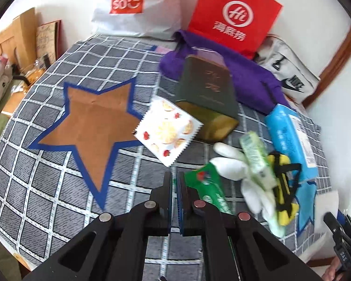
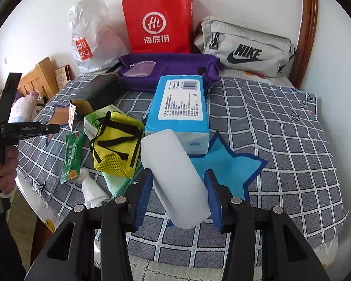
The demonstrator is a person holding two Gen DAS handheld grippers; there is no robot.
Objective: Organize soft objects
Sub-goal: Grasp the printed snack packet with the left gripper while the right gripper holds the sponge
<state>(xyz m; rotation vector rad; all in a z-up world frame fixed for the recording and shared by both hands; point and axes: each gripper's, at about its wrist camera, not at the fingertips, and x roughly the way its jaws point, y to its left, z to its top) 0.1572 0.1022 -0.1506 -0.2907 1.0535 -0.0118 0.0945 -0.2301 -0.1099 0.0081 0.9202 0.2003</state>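
Right wrist: right tool (image 2: 179, 197) clamps white foam block (image 2: 175, 178); left tool (image 1: 174, 187) clenched, empty.

The bed's cover (image 2: 280, 126) is grey with a grid of white lines. On it lie a brown star (image 1: 93, 126) edged in dark blue and a light blue star (image 2: 231, 164) with a darker blue border. The foam block (image 2: 175, 178) is plain white. The tissue pack (image 2: 182, 107) is blue with a white label. A yellow pouch (image 2: 119, 145) carries black straps. The paper bag (image 2: 159, 23) is red with white lettering, the cloth (image 2: 175, 68) is purple, and the tin (image 1: 208, 93) is dark green.
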